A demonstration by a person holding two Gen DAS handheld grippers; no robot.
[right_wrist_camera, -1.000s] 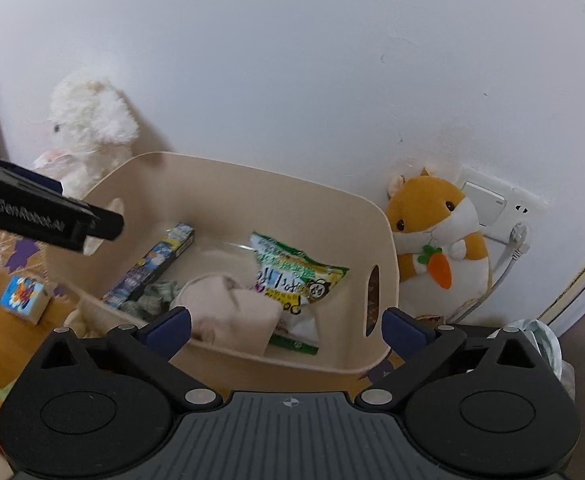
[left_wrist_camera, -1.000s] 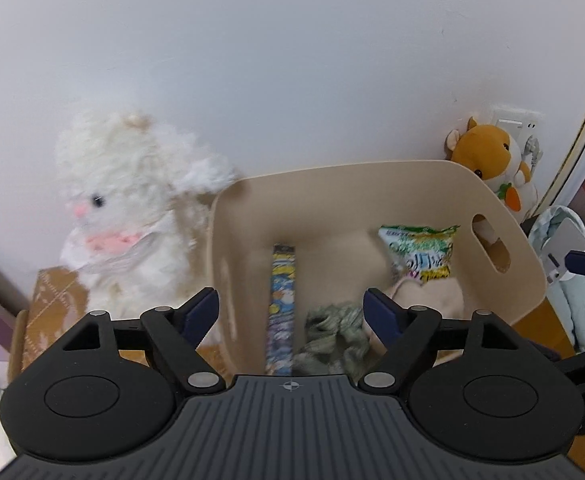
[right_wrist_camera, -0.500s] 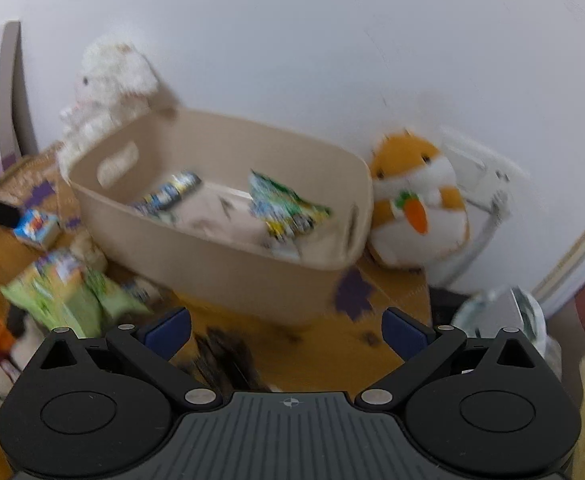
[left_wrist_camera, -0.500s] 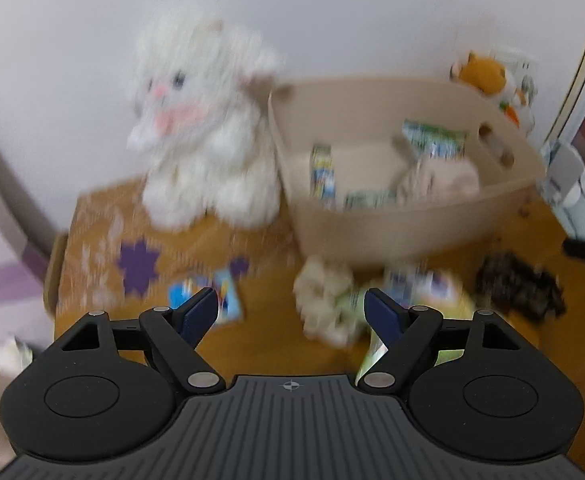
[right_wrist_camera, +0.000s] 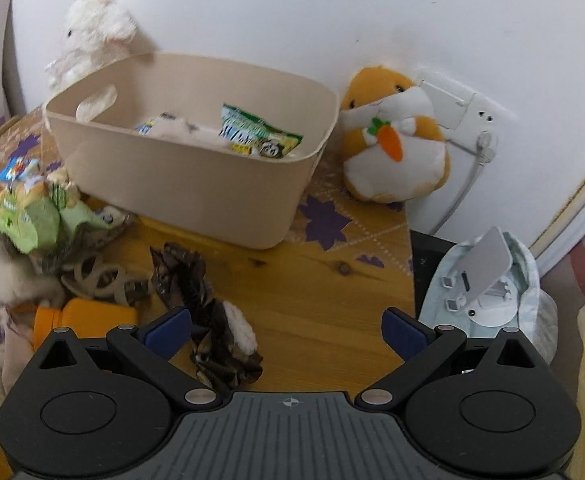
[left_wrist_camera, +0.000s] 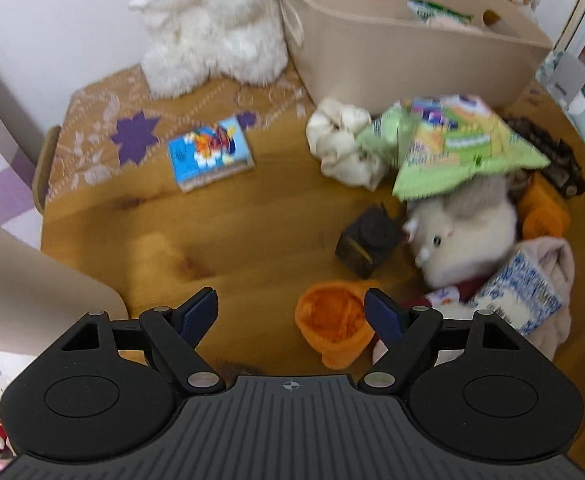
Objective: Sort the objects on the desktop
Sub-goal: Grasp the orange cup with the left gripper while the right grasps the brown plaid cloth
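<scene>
A beige bin [right_wrist_camera: 196, 184] with snack packets inside stands at the back of the wooden table [left_wrist_camera: 244, 216]. In front of it lies a heap: a green snack bag [left_wrist_camera: 456, 144], a white scrunchie [left_wrist_camera: 344, 148], a small plush animal [left_wrist_camera: 464, 240], a dark block [left_wrist_camera: 368, 240] and an orange cloth [left_wrist_camera: 332, 320]. A blue card box [left_wrist_camera: 208, 152] lies apart to the left. My left gripper [left_wrist_camera: 290, 312] hovers open just left of the orange cloth. Over a brown patterned scrunchie [right_wrist_camera: 204, 300], my right gripper [right_wrist_camera: 286, 328] is open and holds nothing.
A white plush rabbit [right_wrist_camera: 88, 36] sits left of the bin and an orange hamster plush [right_wrist_camera: 392, 140] to its right, by a wall socket. A second beige container [left_wrist_camera: 24, 280] is at the near left. A phone stand [right_wrist_camera: 488, 276] lies off the table's right edge.
Both grippers have pulled back from over the bin and tilted down toward the table. The heap of loose objects has come into view under them. Both stayed open.
</scene>
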